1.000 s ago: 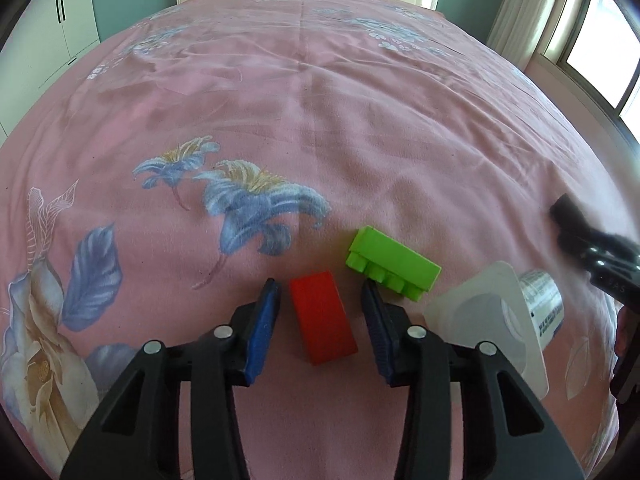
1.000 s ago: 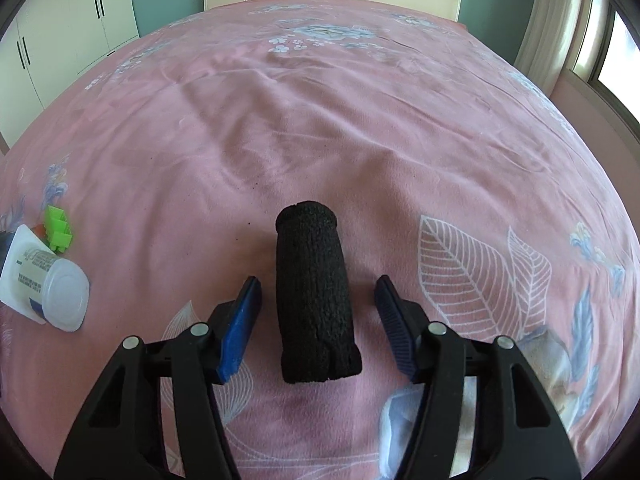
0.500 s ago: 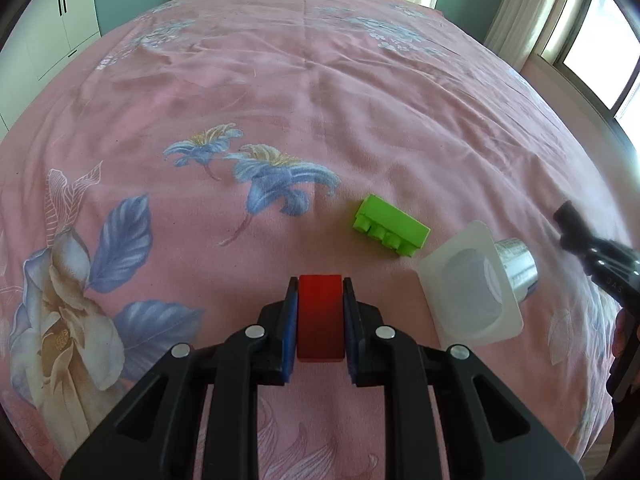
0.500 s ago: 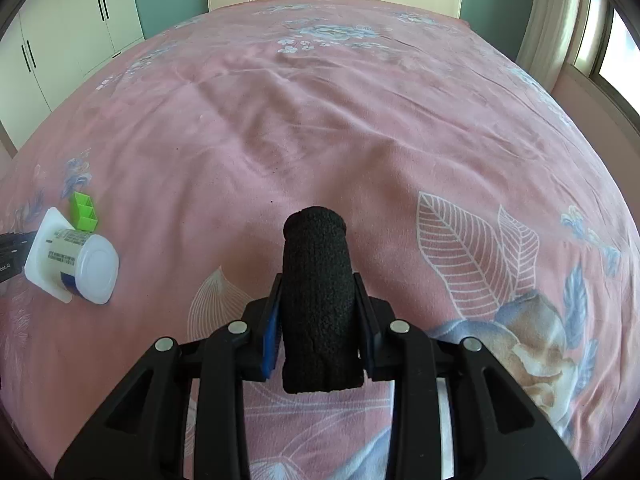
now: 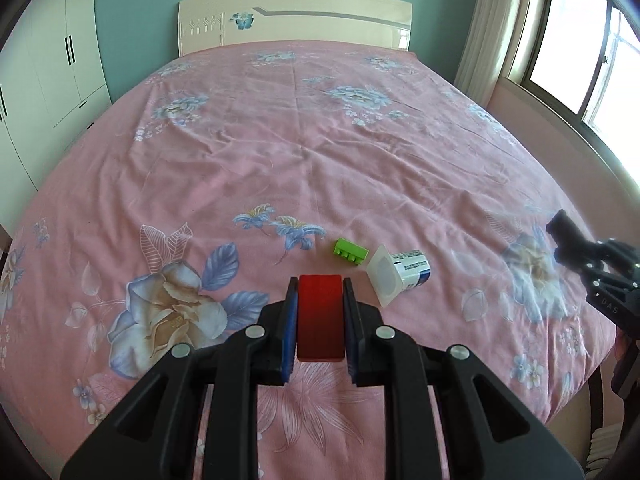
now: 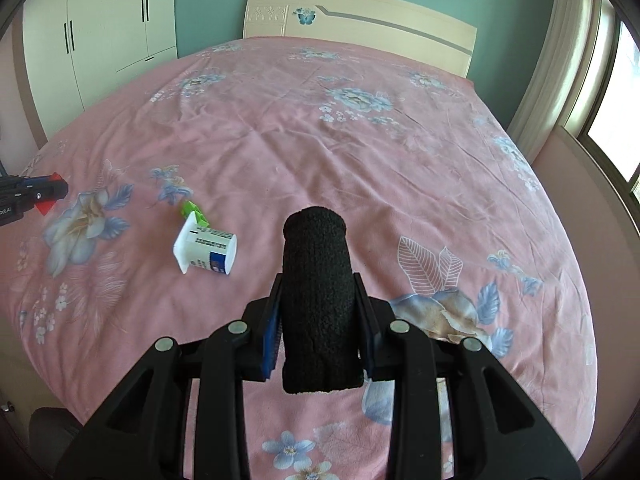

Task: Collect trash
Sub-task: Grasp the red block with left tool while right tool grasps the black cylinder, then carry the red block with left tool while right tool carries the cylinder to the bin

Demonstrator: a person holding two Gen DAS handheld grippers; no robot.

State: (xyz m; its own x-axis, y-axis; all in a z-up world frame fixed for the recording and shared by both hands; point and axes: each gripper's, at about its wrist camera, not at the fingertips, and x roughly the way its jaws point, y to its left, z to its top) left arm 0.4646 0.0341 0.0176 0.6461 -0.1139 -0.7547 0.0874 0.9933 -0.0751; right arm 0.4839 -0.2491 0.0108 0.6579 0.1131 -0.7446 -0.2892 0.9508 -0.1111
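My left gripper [image 5: 320, 292] is shut on a red block [image 5: 320, 320] and holds it above the pink bed. My right gripper [image 6: 316, 300] is shut on a black foam roll [image 6: 318, 296], also lifted off the bed. A green toy brick [image 5: 351, 252] and a white yogurt cup [image 5: 396, 274] on its side lie on the bedspread ahead of the left gripper. The right wrist view shows the cup [image 6: 206, 249] and the brick [image 6: 192, 212] at the left. The right gripper shows in the left wrist view [image 5: 576, 240] at the right edge.
The pink floral bedspread [image 5: 320, 140] covers a large bed with a cream headboard [image 5: 296, 20]. White wardrobes [image 6: 100, 40] stand at the left, a window [image 5: 580, 40] and curtain at the right. The left gripper shows at the right wrist view's left edge [image 6: 52, 194].
Both grippers closed on their objects, the red block and the black roll, then lifted them up and back from the bed. The cup and green brick stayed on the bedspread.
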